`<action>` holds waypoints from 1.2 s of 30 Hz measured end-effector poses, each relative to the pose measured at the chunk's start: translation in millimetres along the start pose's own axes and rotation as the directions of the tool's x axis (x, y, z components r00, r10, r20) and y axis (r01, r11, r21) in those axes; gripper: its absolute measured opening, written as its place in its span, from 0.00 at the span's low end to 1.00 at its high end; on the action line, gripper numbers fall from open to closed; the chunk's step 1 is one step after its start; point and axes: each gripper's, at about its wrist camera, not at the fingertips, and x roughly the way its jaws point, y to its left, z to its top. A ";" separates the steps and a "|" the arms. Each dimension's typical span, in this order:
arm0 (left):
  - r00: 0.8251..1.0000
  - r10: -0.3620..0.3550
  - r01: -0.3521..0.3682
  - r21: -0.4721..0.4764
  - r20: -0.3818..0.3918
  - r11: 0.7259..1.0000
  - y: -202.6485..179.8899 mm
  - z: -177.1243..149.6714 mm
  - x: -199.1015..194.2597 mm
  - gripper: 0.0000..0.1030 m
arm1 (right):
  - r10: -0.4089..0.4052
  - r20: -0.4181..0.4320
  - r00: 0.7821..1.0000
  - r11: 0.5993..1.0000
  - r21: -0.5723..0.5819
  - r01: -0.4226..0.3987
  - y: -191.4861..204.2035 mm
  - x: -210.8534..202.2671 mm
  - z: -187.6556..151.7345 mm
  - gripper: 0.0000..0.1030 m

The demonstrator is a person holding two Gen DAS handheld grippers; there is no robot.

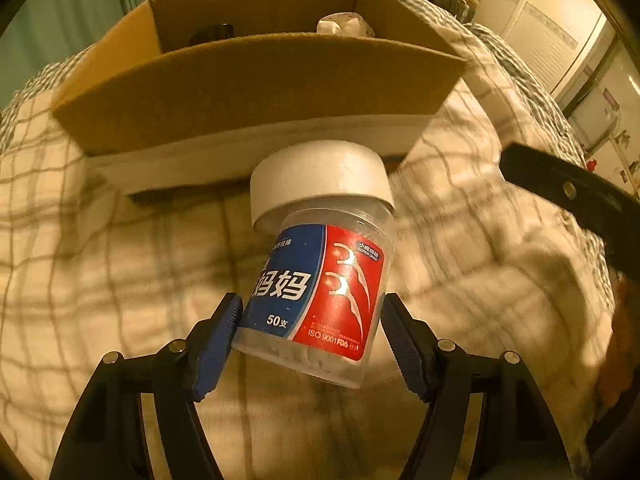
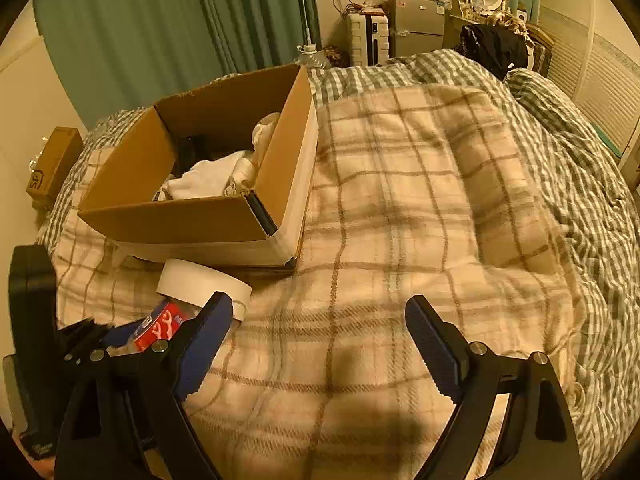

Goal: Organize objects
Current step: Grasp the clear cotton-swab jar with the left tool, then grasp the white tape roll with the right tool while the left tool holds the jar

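Observation:
A clear jar of dental floss picks (image 1: 320,280) with a white lid and a red and blue label is held between the blue pads of my left gripper (image 1: 312,332), above the plaid blanket. It also shows in the right wrist view (image 2: 192,296), at lower left. An open cardboard box (image 1: 256,76) stands just beyond the jar; in the right wrist view its near wall (image 2: 172,216) shows, with white cloth items inside. My right gripper (image 2: 320,340) is open and empty over the blanket, to the right of the jar.
The bed is covered by a cream plaid blanket (image 2: 400,200) with a green checked duvet (image 2: 560,128) behind and to the right. A small cardboard box (image 2: 52,164) sits at far left. Curtains, a suitcase and cabinets stand beyond the bed.

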 end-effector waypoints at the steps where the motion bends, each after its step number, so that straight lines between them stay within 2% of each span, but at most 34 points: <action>1: 1.000 -0.007 0.007 -0.010 0.007 1.000 1.7 -5.0 -9.3 0.70 | -0.003 0.003 1.000 1.000 0.002 0.003 -0.1 -3.2 0.0 0.86; 8: 0.993 -0.024 0.036 -0.104 0.115 0.994 29.4 -16.8 -62.7 0.68 | -0.024 0.027 0.999 1.000 -0.003 0.025 6.0 -26.0 0.7 0.86; 14: 0.979 0.061 -0.017 -0.216 0.196 0.976 66.0 -11.8 -84.3 0.68 | -0.011 0.011 1.000 1.000 -0.015 0.011 23.9 -29.9 2.8 0.86; 17: 0.955 0.138 -0.064 -0.272 0.263 0.960 78.0 -10.2 -92.2 0.68 | -0.001 -0.018 1.000 0.999 -0.032 0.001 40.2 -20.4 4.4 0.86; 19: 0.927 0.207 -0.106 -0.309 0.314 0.945 85.9 -8.8 -93.2 0.68 | 0.010 -0.038 0.999 0.999 -0.048 -0.012 52.3 -11.8 5.2 0.86; 22: 0.893 0.270 -0.141 -0.347 0.360 0.927 96.3 -6.5 -90.0 0.68 | 0.008 -0.074 0.997 0.997 -0.074 -0.013 70.9 7.4 7.1 0.86; 23: 0.889 0.278 -0.144 -0.354 0.364 0.924 98.3 -5.4 -86.8 0.68 | 0.006 -0.083 0.997 0.997 -0.076 -0.012 75.2 12.8 7.8 0.86; 26: 0.898 0.279 -0.147 -0.367 0.340 0.919 105.6 -1.3 -71.8 0.68 | 0.011 -0.119 0.993 0.998 -0.052 -0.017 84.4 32.6 11.1 0.86; 31: 0.933 0.244 -0.128 -0.388 0.266 0.913 115.9 -1.9 -45.4 0.68 | 0.032 -0.163 0.986 0.999 -0.008 -0.033 94.7 62.8 16.9 0.86; 35: 0.934 0.239 -0.127 -0.379 0.267 0.917 115.6 -3.6 -40.2 0.68 | 0.013 -0.212 0.977 1.000 0.017 -0.010 97.9 90.3 15.7 0.86; 36: 0.934 0.239 -0.128 -0.375 0.266 0.918 115.3 -3.6 -39.4 0.68 | 0.037 -0.225 0.974 0.999 0.033 -0.030 96.7 96.9 13.9 0.86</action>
